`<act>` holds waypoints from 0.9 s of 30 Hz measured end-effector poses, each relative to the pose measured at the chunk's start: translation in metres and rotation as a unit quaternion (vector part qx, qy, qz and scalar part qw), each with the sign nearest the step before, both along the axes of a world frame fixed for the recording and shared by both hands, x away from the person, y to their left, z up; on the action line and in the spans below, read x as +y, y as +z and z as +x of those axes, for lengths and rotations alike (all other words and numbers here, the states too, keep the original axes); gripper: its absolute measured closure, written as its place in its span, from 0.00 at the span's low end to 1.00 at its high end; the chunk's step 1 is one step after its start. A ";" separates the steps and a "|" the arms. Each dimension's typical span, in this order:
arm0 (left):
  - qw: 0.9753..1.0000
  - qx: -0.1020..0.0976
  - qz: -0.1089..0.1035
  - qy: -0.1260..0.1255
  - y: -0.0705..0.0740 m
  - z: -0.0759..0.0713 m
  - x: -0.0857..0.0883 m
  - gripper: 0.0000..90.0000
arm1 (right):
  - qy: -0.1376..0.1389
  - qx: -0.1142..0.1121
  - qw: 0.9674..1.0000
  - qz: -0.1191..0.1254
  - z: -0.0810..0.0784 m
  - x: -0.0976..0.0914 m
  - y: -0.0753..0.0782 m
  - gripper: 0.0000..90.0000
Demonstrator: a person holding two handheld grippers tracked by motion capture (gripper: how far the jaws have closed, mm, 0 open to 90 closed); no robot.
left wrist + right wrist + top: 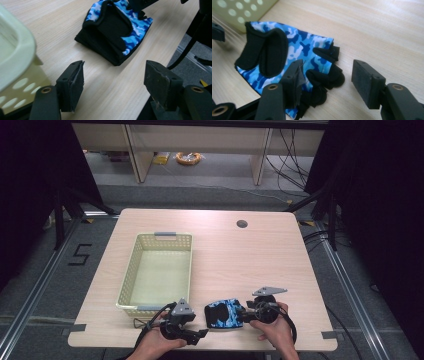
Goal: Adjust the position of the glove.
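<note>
From the high view, a pale wood-grain table (pixel 260 255) carries a cream plastic basket (pixel 131 270) with perforated walls and grey handles, standing left of centre. Near the front edge, just right of the basket's near corner, lies a fingerless glove (pixel 223 314) of blue camouflage fabric with black trim; its long axis runs left to right, the cuff toward the left and the finger stubs toward the right. The left gripper (pixel 200 335) sits at the near edge, just left of the glove, held by the left hand (pixel 155 345). The right gripper (pixel 240 312) reaches the glove's right end, held by the right hand (pixel 272 327).

In the left gripper view, the two black padded jaws stand wide apart over bare wood, nothing between them. The glove (pixel 112 32) lies beyond them, its black cuff opening facing the camera, and the basket's rounded rim (pixel 17 50) is at the left.

In the right gripper view, the jaws are spread wide; the left pad rests over the glove's (pixel 294 47) stubby black finger ends, the right pad over bare table. The soft black strap curls at the cuff end.
</note>
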State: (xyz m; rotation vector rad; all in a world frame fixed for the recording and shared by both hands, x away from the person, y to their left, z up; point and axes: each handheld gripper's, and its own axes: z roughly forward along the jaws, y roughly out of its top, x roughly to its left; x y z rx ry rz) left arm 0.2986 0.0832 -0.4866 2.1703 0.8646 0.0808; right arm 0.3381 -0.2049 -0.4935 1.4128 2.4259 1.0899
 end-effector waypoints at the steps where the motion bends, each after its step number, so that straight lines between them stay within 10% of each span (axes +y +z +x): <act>1: 1.000 0.000 0.000 0.000 0.000 0.000 0.000 0.35 | 0.000 0.000 1.000 0.000 0.000 0.000 0.000 0.49; 7: 1.000 0.003 -0.002 0.005 -0.002 0.000 0.001 0.35 | 0.013 0.037 0.999 -0.034 0.008 0.010 -0.005 0.52; 12: 1.000 0.007 -0.005 0.005 -0.003 -0.003 0.002 0.35 | 0.060 -0.027 0.994 -0.082 0.006 0.019 -0.008 0.73; 27: 0.999 0.034 -0.025 0.005 -0.011 -0.004 -0.001 0.41 | 0.056 -0.012 0.998 -0.039 0.003 0.012 -0.010 0.86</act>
